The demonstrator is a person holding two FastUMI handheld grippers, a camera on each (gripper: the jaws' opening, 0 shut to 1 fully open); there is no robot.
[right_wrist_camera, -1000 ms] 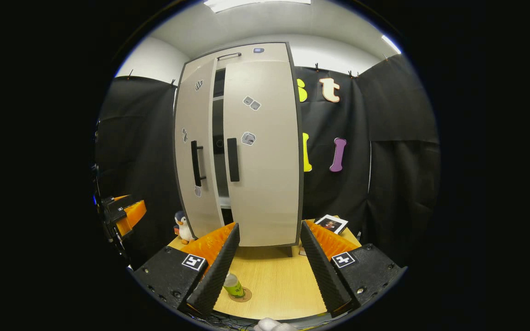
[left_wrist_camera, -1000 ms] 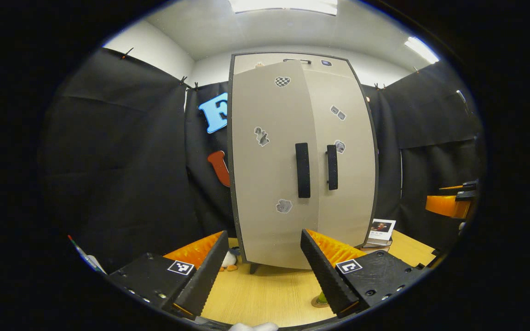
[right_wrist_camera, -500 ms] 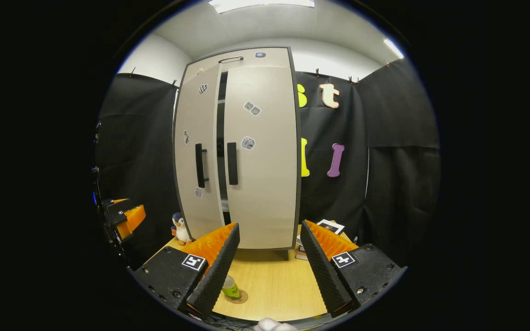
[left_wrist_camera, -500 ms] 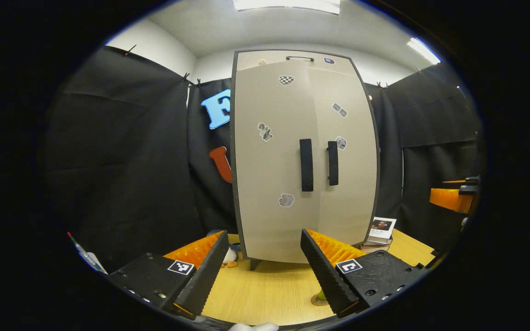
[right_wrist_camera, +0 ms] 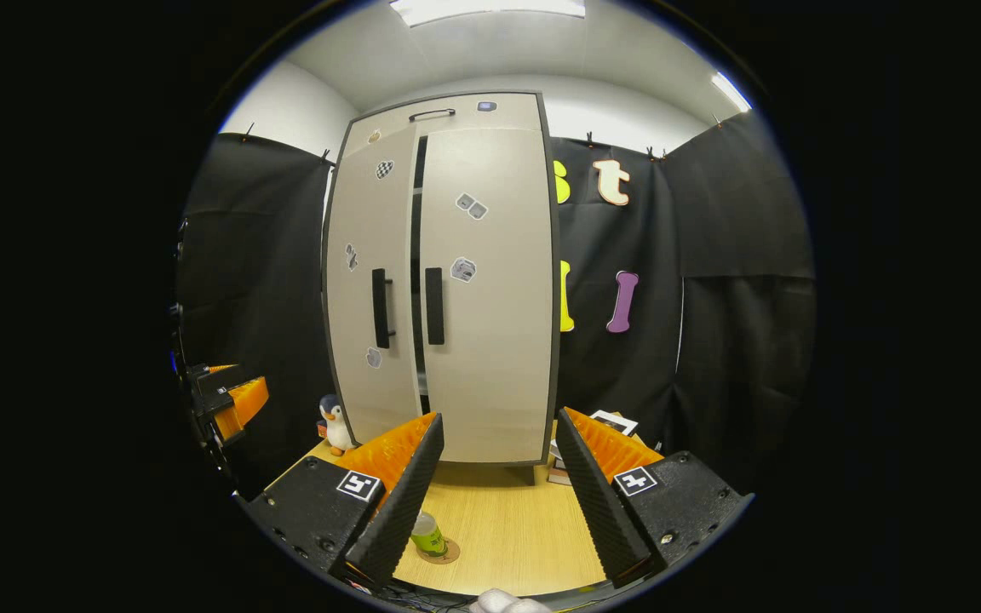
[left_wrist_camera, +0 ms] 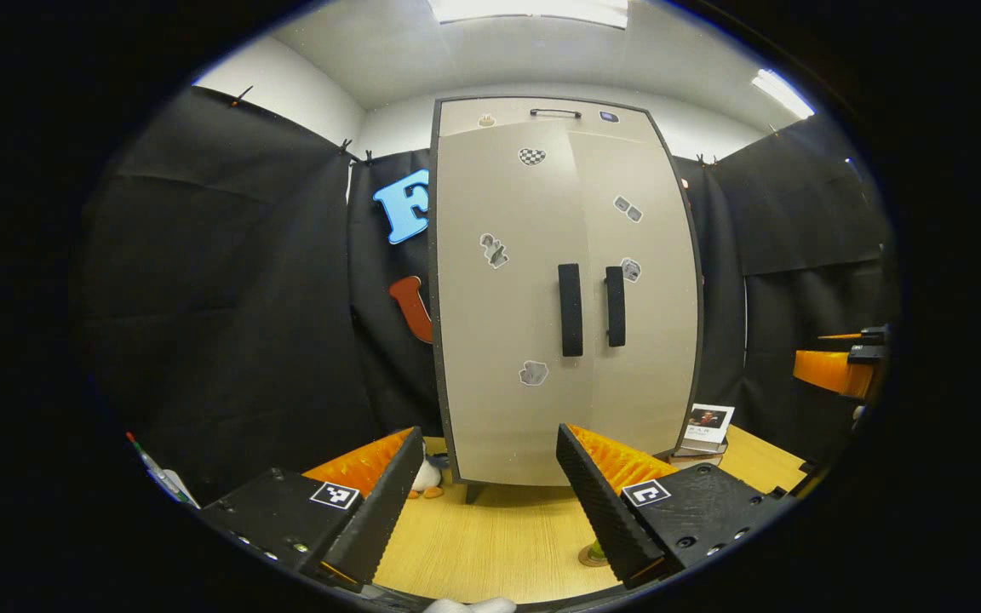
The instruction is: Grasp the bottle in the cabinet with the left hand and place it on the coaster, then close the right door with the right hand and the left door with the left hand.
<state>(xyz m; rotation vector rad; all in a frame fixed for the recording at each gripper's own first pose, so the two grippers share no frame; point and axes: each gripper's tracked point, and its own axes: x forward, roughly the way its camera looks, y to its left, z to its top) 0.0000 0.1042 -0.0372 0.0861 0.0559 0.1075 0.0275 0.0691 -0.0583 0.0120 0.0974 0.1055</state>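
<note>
The cabinet point(right_wrist_camera: 448, 281) stands tall at the back of the surface point(right_wrist_camera: 507, 519), dominating both views. Its right door point(right_wrist_camera: 486, 289) sits flush. The left door point(right_wrist_camera: 367, 289) looks shut from the left gripper view, yet the right gripper view catches a dark slit running down between the two panels, so I'd call it nearly home, not seated. A light, stiff panel on hinges like that should answer to a flat push on its face near the left handle point(right_wrist_camera: 381, 308) rather than a pinch; the bar itself is slim and smooth.

Down low, the left gripper point(left_wrist_camera: 486, 502) hangs well back from the cabinet, jaws spread wide with nothing between them. The right gripper point(right_wrist_camera: 499, 502) is the same story: jaws apart, empty, clear of the doors.

Smaller now: a toy penguin point(right_wrist_camera: 335, 424) stands by the cabinet's left foot, and a stack of books point(left_wrist_camera: 703, 430) lies at the right.

And the bottle point(right_wrist_camera: 428, 536), upright on its coaster point(right_wrist_camera: 444, 551) on the surface, near the front edge. It looks small, plastic, light and easily tipped, so best left alone.
</note>
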